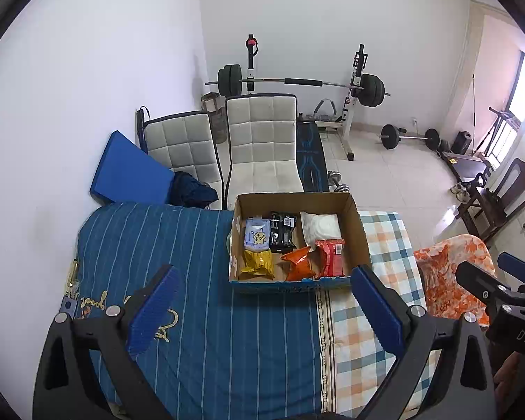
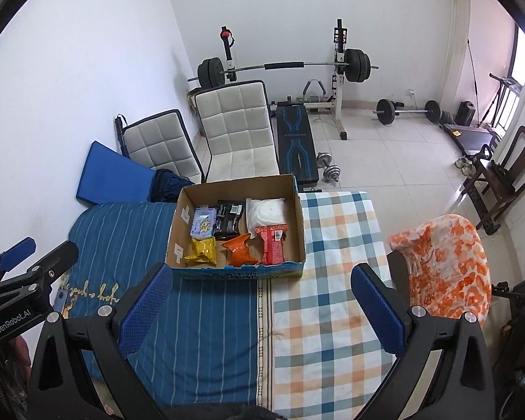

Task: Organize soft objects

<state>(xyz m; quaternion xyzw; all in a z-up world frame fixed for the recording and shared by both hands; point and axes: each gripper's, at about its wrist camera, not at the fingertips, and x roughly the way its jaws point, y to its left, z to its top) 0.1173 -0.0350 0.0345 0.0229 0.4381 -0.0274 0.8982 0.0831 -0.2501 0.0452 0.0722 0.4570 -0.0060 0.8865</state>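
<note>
A cardboard box (image 1: 358,231) (image 2: 299,217) stands on the bed at its far edge. It holds several soft packets: a yellow one (image 1: 257,264) (image 2: 202,250), an orange one (image 1: 297,262) (image 2: 239,248), a red one (image 1: 330,257) (image 2: 272,245), a black one (image 1: 282,232) (image 2: 229,217), a pale blue one (image 1: 257,236) (image 2: 203,225) and a white pouch (image 1: 320,227) (image 2: 266,211). My left gripper (image 1: 262,301) is open and empty above the blue striped cover. My right gripper (image 2: 262,299) is open and empty, just short of the box.
The bed has a blue striped cover (image 1: 192,273) (image 2: 129,245) and a checked sheet (image 1: 385,245) (image 2: 332,262). An orange-and-white cloth (image 1: 451,273) (image 2: 444,266) drapes a chair on the right. Two padded chairs (image 1: 262,140) (image 2: 238,133), a blue cushion (image 1: 129,171) and weights stand beyond.
</note>
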